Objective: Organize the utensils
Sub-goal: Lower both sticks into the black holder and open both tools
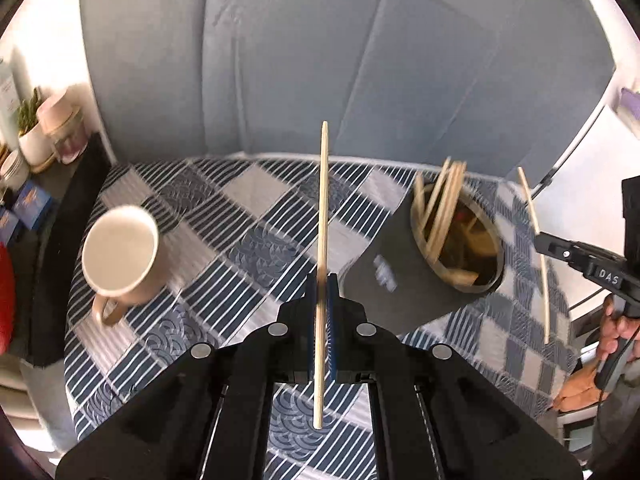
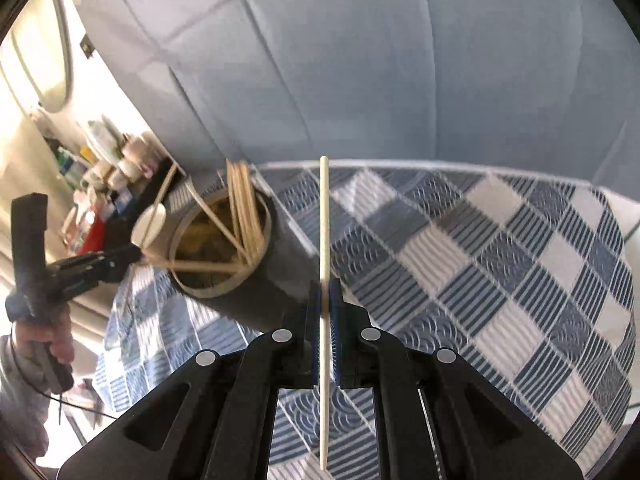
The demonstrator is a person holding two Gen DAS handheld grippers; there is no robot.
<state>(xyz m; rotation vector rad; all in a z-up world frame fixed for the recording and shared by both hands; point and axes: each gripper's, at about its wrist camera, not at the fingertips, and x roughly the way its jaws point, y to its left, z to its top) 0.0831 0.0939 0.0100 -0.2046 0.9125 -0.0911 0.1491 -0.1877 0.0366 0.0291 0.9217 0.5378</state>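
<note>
My left gripper [image 1: 321, 280] is shut on a wooden chopstick [image 1: 322, 208] that stands upright between its pads, above the checked tablecloth. My right gripper [image 2: 325, 284] is shut on another wooden chopstick [image 2: 324, 220], also upright. A dark round holder [image 1: 460, 240] with several chopsticks in it stands to the right in the left wrist view; the holder [image 2: 224, 252] is to the left in the right wrist view. The right gripper with its chopstick [image 1: 538, 252] shows at the right edge of the left wrist view, just right of the holder.
A beige mug [image 1: 120, 252] stands on the blue and white checked tablecloth [image 1: 248, 224] at the left. A grey-blue sofa back [image 1: 340, 60] rises behind the table. A shelf with jars and a small plant [image 1: 36, 132] is at the far left.
</note>
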